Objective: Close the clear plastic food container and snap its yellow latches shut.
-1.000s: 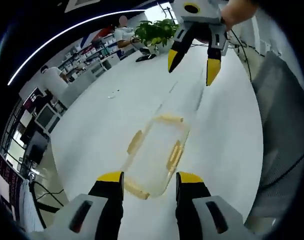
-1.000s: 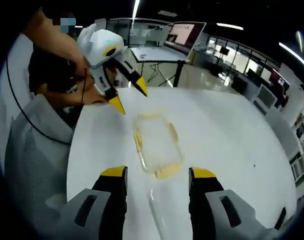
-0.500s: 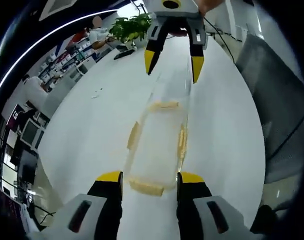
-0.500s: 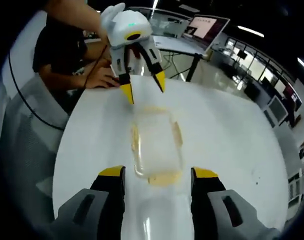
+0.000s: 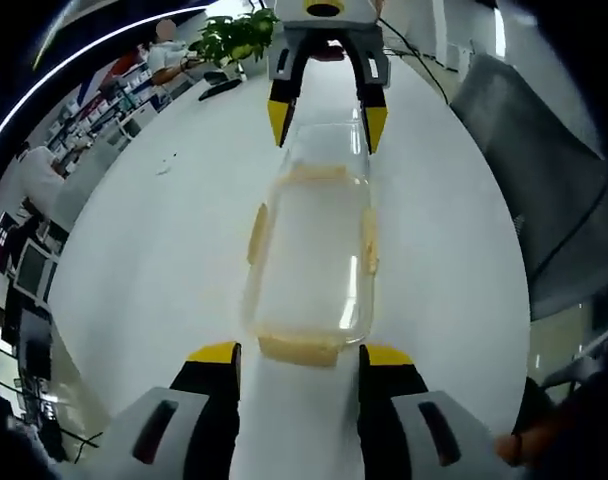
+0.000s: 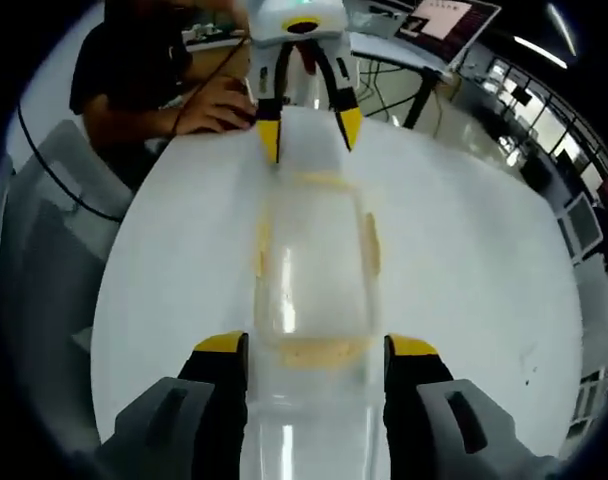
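Note:
The clear plastic container [image 5: 309,260] lies lengthwise on the white table [image 5: 134,250], with pale yellow latches on its sides and at both ends. My left gripper [image 5: 299,358] is open, its yellow-tipped jaws either side of the near end latch [image 5: 299,349]. Facing it, my right gripper [image 5: 321,115] stands open over the far end, where a clear flat piece [image 5: 324,145], perhaps the lid, lies between its jaws. In the right gripper view the container [image 6: 314,270] runs from my right gripper [image 6: 317,348] up to my left gripper [image 6: 304,125].
A grey chair [image 5: 544,200] stands beside the table, also seen as the chair [image 6: 44,230]. A person's hand [image 6: 209,105] rests on the table edge behind the left gripper. A potted plant [image 5: 234,35] sits at the table's far end. Desks and a monitor [image 6: 454,15] stand beyond.
Both grippers have closed in on the container from opposite ends and lined up along it. The right gripper dropped low over the far end. Jaws stayed open.

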Action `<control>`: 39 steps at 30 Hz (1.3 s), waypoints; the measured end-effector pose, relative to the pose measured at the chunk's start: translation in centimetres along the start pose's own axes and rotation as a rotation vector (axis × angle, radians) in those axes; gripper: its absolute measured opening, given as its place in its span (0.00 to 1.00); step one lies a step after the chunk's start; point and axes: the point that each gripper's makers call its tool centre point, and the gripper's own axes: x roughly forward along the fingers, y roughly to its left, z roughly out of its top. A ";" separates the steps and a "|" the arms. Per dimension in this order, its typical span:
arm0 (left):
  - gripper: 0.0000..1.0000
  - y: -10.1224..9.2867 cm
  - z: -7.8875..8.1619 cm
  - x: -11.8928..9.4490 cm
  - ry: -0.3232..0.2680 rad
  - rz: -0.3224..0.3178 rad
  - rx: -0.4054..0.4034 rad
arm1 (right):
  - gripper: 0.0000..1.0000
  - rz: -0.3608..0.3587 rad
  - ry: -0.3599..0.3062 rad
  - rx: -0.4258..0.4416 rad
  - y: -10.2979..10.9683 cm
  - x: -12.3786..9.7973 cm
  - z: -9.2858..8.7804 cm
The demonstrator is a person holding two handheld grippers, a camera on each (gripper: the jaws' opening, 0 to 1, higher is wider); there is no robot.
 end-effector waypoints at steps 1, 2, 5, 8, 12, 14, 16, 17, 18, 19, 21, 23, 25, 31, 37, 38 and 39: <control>0.42 -0.4 -0.2 0.1 0.006 -0.035 0.002 | 0.51 0.005 0.005 -0.003 -0.2 0.2 0.0; 0.42 -0.6 -0.5 0.2 0.014 -0.054 -0.003 | 0.51 0.011 0.013 -0.007 -0.3 0.4 -0.1; 0.43 -0.3 -1.1 0.5 0.027 -0.060 0.001 | 0.53 0.029 0.040 -0.010 -0.8 0.9 -0.4; 0.45 0.0 -1.0 0.6 0.008 -0.068 -0.009 | 0.54 0.064 0.068 0.002 -0.8 1.3 -0.8; 0.47 0.0 -0.5 0.9 -0.019 -0.091 -0.006 | 0.57 0.079 0.081 0.003 -0.8 1.5 -1.1; 0.49 0.1 -0.6 1.1 -0.018 -0.100 -0.002 | 0.60 0.095 0.095 0.008 -0.5 1.6 -1.3; 0.50 0.0 -0.8 1.3 -0.016 -0.112 0.004 | 0.63 0.113 0.109 0.011 -0.2 1.7 -1.4; 0.50 0.1 -0.9 1.4 -0.014 -0.114 0.009 | 0.63 0.116 0.112 0.008 -0.3 1.9 -1.4; 0.50 0.1 -1.0 1.5 -0.010 -0.113 0.014 | 0.63 0.116 0.117 0.000 -0.3 1.9 -1.5; 0.51 0.3 -1.2 1.7 -0.005 -0.114 0.017 | 0.64 0.116 0.122 -0.007 -0.4 1.9 -1.6; 0.52 0.5 -1.4 1.9 0.000 -0.113 0.015 | 0.67 0.117 0.132 -0.011 -0.6 2.1 -1.8; 0.53 0.6 -1.4 2.0 -0.003 -0.118 0.012 | 0.70 0.125 0.143 -0.003 -0.5 2.2 -2.1; 0.54 0.6 -1.4 2.2 -0.006 -0.123 0.012 | 0.71 0.133 0.151 0.002 -0.5 2.4 -2.3; 0.58 0.5 -1.3 2.8 -0.002 -0.147 0.009 | 0.74 0.150 0.165 0.029 -0.5 2.8 -2.7; 0.57 0.7 -1.2 3.0 -0.010 -0.155 0.013 | 0.71 0.157 0.174 0.027 -0.7 3.1 -2.6; 0.57 0.7 -1.2 3.0 -0.012 -0.156 0.012 | 0.69 0.155 0.177 0.023 -0.9 3.2 -2.5; 0.57 0.7 -1.2 3.0 -0.014 -0.157 0.008 | 0.68 0.154 0.184 0.018 -1.0 3.5 -2.5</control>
